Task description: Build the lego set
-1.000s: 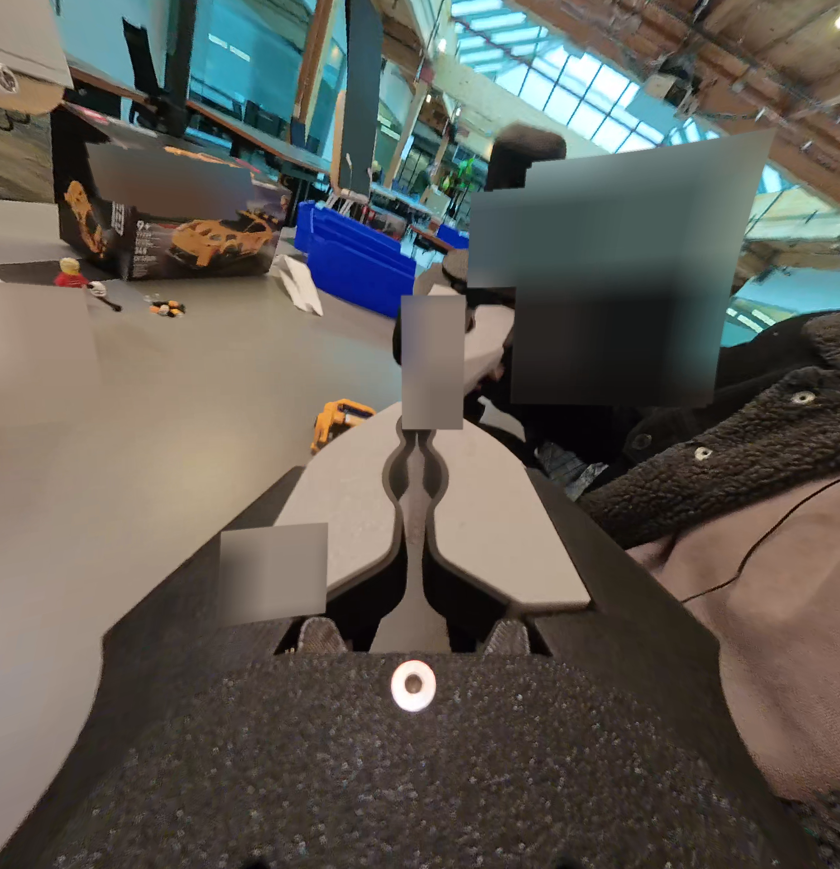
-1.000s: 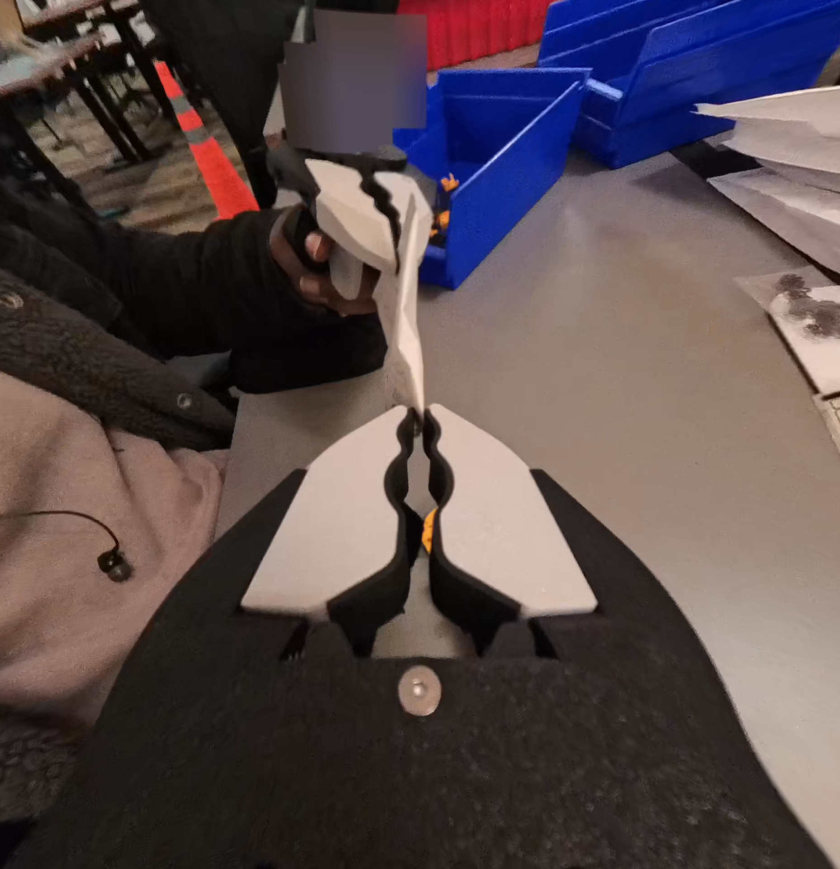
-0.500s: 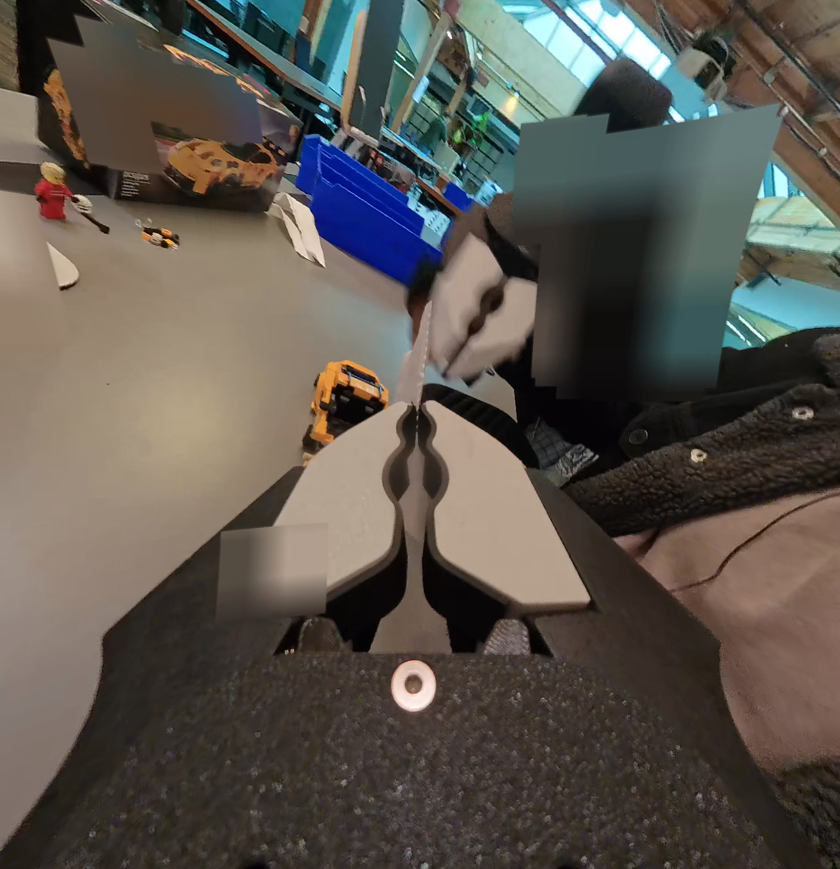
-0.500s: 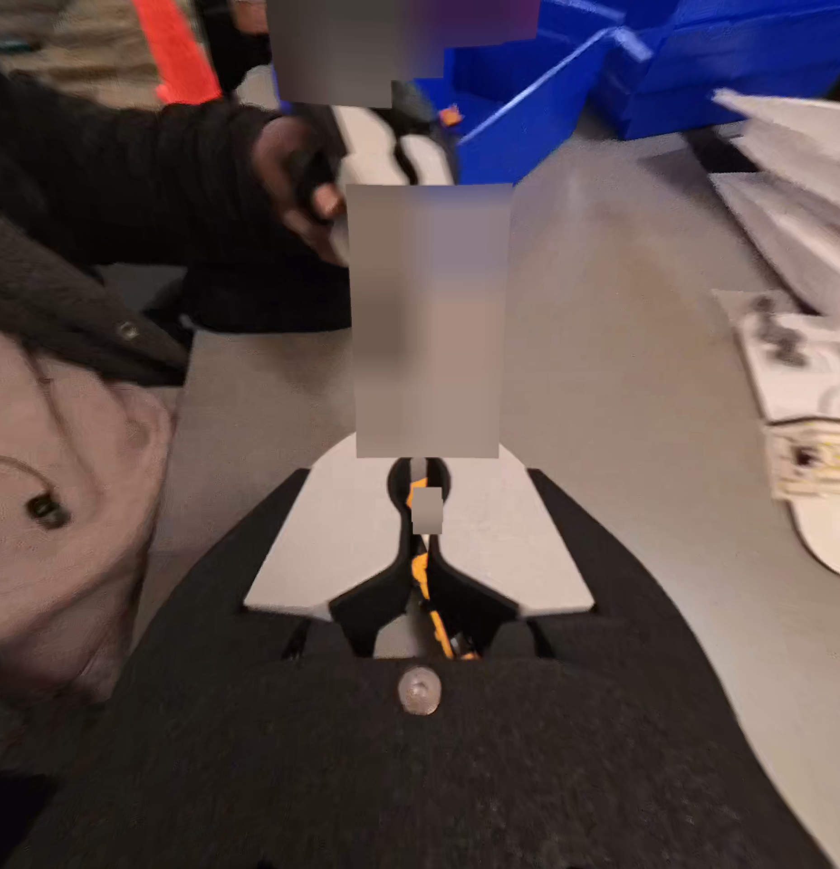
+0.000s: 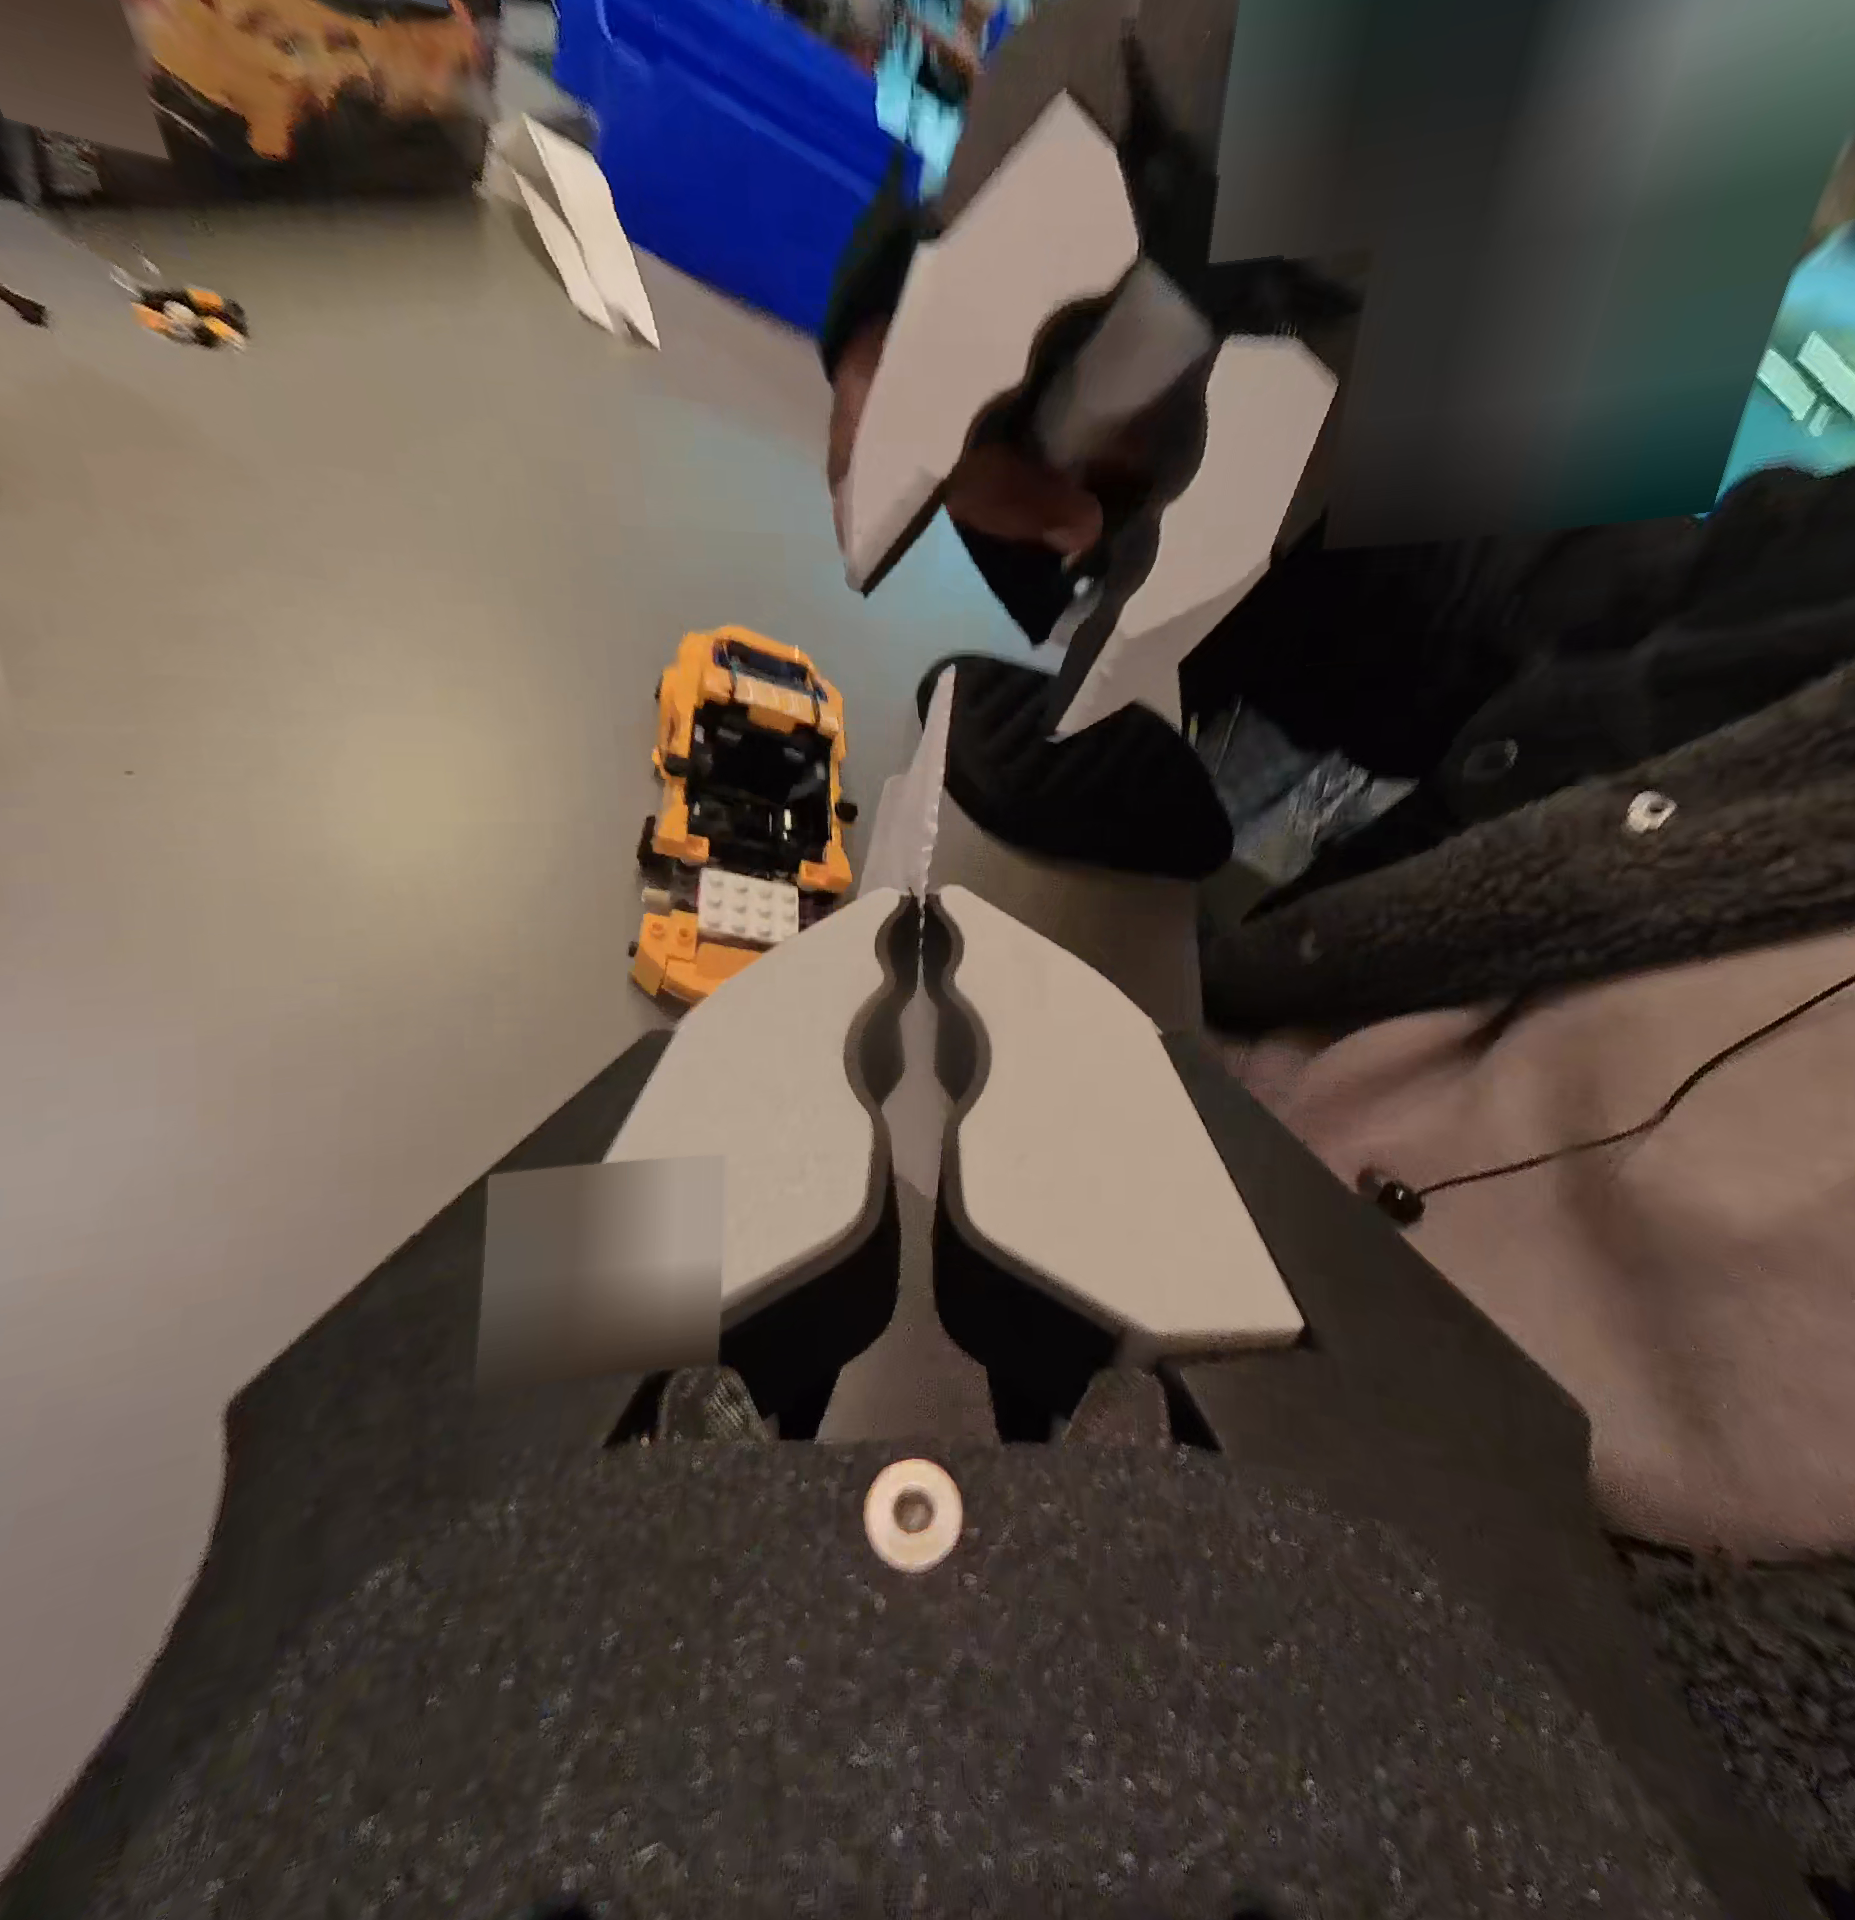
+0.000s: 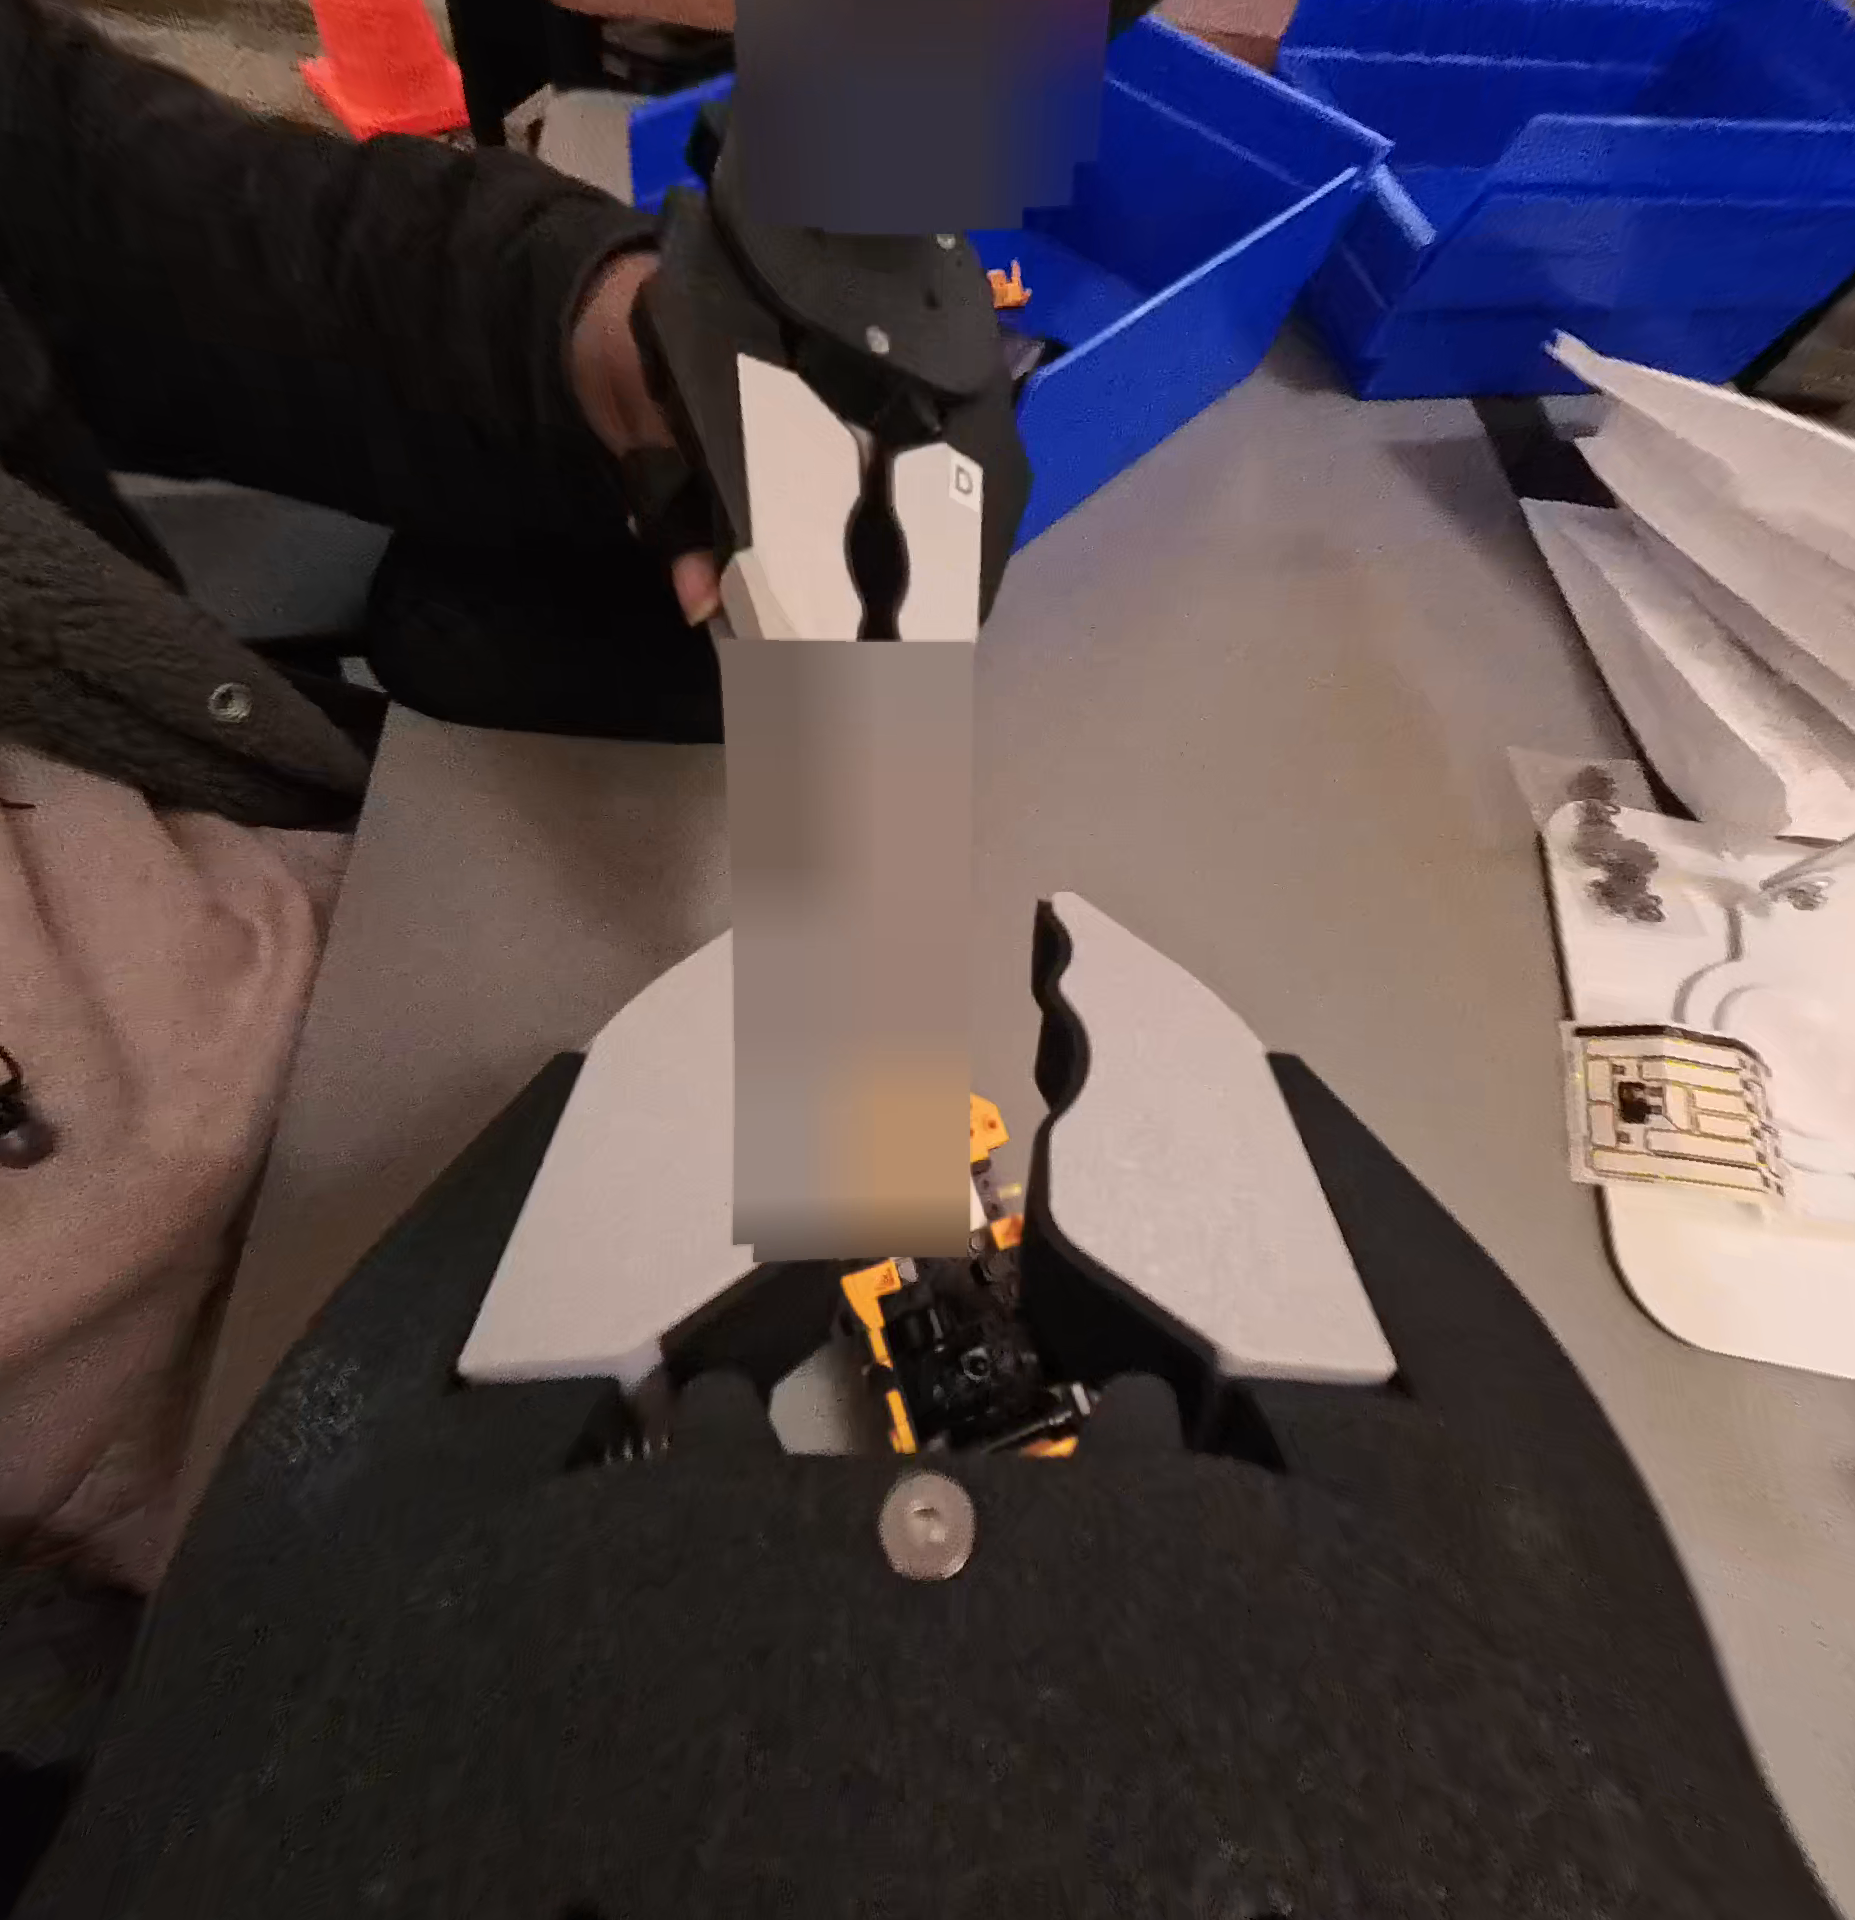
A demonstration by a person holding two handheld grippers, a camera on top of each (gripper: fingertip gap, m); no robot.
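Since half a second earlier, the right gripper had spread its jaws wide, where they had been nearly together around the thin white sheet, and both cameras had tipped down toward the table. That sheet, apparently a sticker or paper strip for the set, stood edge-on, pinched at its lower end by the left gripper, whose fingers were pressed together on it; its upper end reached toward the right gripper's parted fingers but did not clearly touch them. Just left of the sheet the orange lego car sat on the grey table, cabin open and white studs showing at one end. In the right wrist view the car appeared below the open jaws, partly hidden. Farther off lay blue bins, white paper bags, a printed sheet and the set's box. Held at one end only, the flimsy sheet could flop or curl, and a hurried regrasp could crease it or knock the car.
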